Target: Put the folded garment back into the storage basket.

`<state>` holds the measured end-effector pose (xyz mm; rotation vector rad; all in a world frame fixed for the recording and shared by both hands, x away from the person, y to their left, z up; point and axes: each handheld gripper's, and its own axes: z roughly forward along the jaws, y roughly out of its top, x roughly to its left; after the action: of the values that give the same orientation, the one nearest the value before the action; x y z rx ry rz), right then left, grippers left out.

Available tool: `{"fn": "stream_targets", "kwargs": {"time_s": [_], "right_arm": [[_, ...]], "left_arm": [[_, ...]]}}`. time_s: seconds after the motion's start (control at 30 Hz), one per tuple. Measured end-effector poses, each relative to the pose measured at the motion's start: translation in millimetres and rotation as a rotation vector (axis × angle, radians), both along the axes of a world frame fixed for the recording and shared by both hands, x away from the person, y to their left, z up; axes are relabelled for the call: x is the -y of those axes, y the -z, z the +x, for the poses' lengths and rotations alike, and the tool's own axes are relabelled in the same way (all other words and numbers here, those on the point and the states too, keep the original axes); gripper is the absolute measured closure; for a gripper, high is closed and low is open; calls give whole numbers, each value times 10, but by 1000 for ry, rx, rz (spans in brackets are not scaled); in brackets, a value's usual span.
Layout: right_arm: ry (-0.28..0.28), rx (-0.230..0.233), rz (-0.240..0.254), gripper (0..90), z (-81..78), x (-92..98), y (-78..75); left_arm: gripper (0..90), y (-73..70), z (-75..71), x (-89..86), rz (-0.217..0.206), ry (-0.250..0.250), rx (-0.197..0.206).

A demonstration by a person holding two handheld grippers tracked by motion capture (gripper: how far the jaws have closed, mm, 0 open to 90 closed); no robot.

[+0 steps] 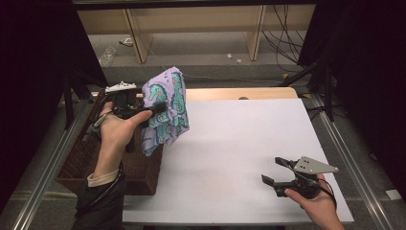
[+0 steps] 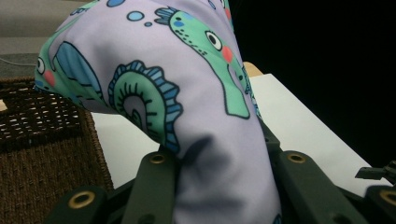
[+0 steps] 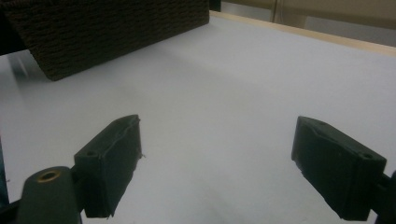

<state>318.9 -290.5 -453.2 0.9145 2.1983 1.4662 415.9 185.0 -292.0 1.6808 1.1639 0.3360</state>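
A lilac cloth (image 1: 167, 108) printed with green and blue seahorses hangs in the air at the table's left, over the edge of a dark wicker basket (image 1: 141, 167). My left gripper (image 1: 160, 109) is shut on it; in the left gripper view the cloth (image 2: 196, 107) bulges up between the two black jaws and hides what lies ahead. My right gripper (image 1: 272, 171) rests low at the front right of the white table (image 1: 239, 143), open, with nothing between its fingers (image 3: 112, 163).
The wicker basket (image 3: 107, 28) stands at the table's left edge, its wall (image 2: 46, 154) close under the left gripper. A wooden strip (image 1: 239, 92) borders the table's far side. Metal rails run along both sides, and cables lie on the floor behind.
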Motion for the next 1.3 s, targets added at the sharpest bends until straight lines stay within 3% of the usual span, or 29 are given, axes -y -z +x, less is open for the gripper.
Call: {"fn": "stream_targets", "kwargs": {"time_s": [1.3], "right_arm": [[1,-1,2,168,1,-3,1]], "left_arm": [[683,-32,-6,-172,-8,-33,-3]]}}
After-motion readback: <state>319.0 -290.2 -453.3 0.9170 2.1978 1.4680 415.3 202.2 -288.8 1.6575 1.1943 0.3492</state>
